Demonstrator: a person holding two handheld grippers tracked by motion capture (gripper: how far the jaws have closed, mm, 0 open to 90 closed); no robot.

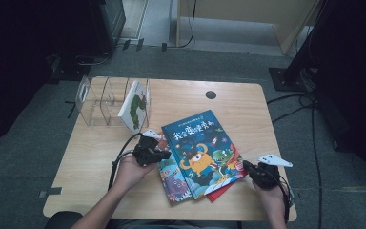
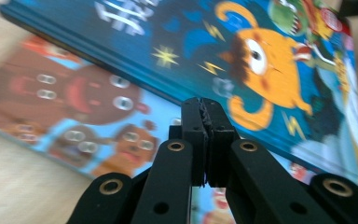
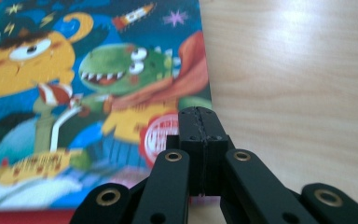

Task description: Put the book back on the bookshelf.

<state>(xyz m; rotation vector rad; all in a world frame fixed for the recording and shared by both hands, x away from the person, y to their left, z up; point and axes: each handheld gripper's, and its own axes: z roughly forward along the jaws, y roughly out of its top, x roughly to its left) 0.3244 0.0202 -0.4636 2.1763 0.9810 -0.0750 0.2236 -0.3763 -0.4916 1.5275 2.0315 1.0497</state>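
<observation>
Here the blue picture book [image 1: 203, 151] with the orange one-eyed monster on its cover lies flat in the lower middle of the high view, on top of a small stack. Under it, a second picture book [image 1: 171, 177] with brown cartoon faces sticks out at the lower left, and a red book [image 1: 219, 193] peeks out at the bottom edge. The left gripper [image 1: 166, 153] sits just left of the stack, at the blue book's left edge, its jaws pressed together with nothing between them. In the left gripper view its closed tips [image 2: 204, 108] hover over the blue book's edge; whether they touch it cannot be told. The right gripper [image 1: 246, 166] is at the stack's lower right corner, jaws likewise clenched on nothing. In the right gripper view its tips [image 3: 199, 116] stand above that corner, by a red round seal. In the upper left of the wooden table [image 1: 248, 105] stands a clear rack [image 1: 100, 100], with a white book [image 1: 134, 106] leaning in its right slot.
</observation>
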